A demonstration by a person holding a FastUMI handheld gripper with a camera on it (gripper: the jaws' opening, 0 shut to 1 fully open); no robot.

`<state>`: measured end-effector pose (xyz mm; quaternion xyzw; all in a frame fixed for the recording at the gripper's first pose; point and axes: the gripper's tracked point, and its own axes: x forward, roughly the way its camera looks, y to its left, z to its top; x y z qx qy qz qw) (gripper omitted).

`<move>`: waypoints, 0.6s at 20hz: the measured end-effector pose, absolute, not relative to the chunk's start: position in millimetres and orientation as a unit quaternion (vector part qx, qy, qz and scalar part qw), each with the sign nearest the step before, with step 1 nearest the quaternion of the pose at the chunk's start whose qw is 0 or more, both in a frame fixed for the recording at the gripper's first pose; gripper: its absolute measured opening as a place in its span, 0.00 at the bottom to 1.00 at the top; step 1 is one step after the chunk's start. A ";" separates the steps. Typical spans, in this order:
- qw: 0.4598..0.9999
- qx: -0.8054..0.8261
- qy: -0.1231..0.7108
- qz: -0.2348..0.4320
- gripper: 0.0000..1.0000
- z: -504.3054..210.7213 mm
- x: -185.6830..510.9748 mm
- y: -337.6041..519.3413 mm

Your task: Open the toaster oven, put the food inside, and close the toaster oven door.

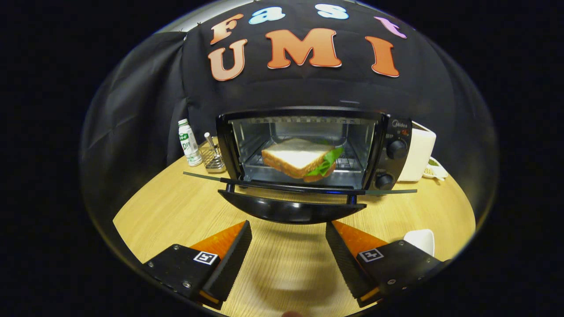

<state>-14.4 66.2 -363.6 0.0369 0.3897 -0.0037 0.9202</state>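
Fingers of the handheld gripper (pixel 288 257) stand spread wide and empty above the wooden table (pixel 176 211), with bare tabletop between them. Just ahead, the toaster oven's door (pixel 291 210) hangs fully lowered, its handle bar and rounded front edge facing the fingers. Beyond it, inside the open toaster oven (pixel 308 149), the sandwich (pixel 299 157) with its lettuce leaf sits on the wire rack, apparently near the front, though the fisheye curve makes its exact depth hard to judge.

With food in place, closing the door looks like the remaining step, and that is where trouble could come. Lifting from one end of the door could let a finger slide off the smooth edge, dropping the door back down. A hard push could shove the whole oven backward toward the wall. If the sandwich overhangs the rack's front, the rising door could catch it.

A white cup (pixel 421 241) sits close beside the right finger, and a plastic bottle (pixel 188 143) and wire holder (pixel 212 156) stand left of the oven; a wide swing could knock them.
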 end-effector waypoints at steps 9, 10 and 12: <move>0.954 0.004 0.298 -0.009 0.99 -293.6 50.6 65.4; 0.958 -0.004 0.287 -0.012 1.00 -285.2 55.7 63.5; 0.965 -0.020 0.259 -0.017 1.00 -265.7 57.9 58.8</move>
